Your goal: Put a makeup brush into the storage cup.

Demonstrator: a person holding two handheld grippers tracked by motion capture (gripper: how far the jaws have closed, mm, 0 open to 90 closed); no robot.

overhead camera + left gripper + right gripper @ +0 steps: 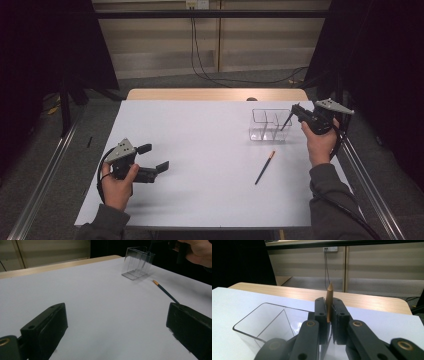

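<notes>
right tongs (329, 322): clamped tight on a pencil (329, 302), its tan pointed end sticking up past the jaws in my right gripper view.
held pencil, high view (286, 122): the dark shaft slants down and left from my tongs, lower end over the right compartment of the clear box (270, 125); i can't tell if it touches the wall.
left tongs (152, 159): jaws wide apart, nothing between them, resting low over the counter (200, 150) at the near left.
second pencil (264, 168): flat on the counter, just in front of the clear box, long axis running from near-left to far-right, orange band at the far end.
which hand is nearer: my right, by a good way; the left tongs are well apart from it.
next move, i reckon: lower the held pencil straight down into the compartment, then let go.
</notes>
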